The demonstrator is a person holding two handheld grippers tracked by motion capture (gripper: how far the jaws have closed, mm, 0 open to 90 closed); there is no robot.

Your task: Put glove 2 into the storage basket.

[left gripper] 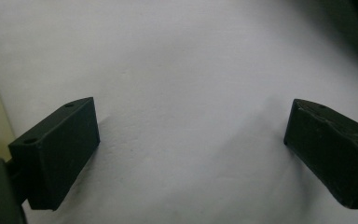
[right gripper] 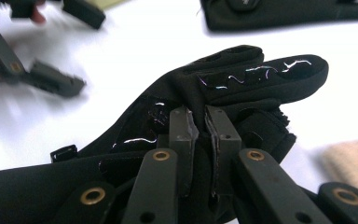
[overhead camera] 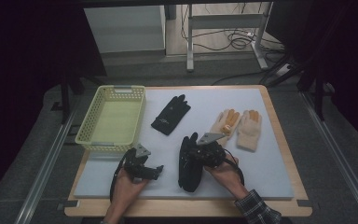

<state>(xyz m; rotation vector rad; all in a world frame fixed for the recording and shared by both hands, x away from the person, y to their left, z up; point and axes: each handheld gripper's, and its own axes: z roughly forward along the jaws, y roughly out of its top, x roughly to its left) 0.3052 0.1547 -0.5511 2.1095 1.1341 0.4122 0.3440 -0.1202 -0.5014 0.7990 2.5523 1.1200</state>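
A: The black glove [overhead camera: 189, 163] lies near the front edge of the white mat [overhead camera: 270, 168], its fingers pointing away from the person, and the right gripper [overhead camera: 196, 154] is on it.

B: Holding it, or resting on it?

A: Holding — in the right gripper view the two jaws stand almost together, and a fold of the black glove [right gripper: 242, 84] is pinched between the pads. The fabric bunches up around them. That view is slightly blurred at its edges.

B: And the left gripper [overhead camera: 156, 171]?

A: It sits in the person's left hand [overhead camera: 128, 186] just left of the glove, apart from it. In the left gripper view its jaws stand wide, with bare white mat [left gripper: 186, 70] between them.

B: What else is on the mat?

A: A second black glove [overhead camera: 170, 115] lies farther back, near the middle, flat with its fingers pointing away. To its right is a pair of tan gloves with orange fingertips — one [overhead camera: 225, 123] just beside the other [overhead camera: 250, 129], side by side and nearly touching. The held glove is well apart from the far black one, and nearer to the tan pair.

B: And the basket?

A: The yellow basket [overhead camera: 85, 129] stands at the back left of the mat, its open top facing up. The left gripper is just in front of its near corner. The mat rests on a wooden table [overhead camera: 303, 196].
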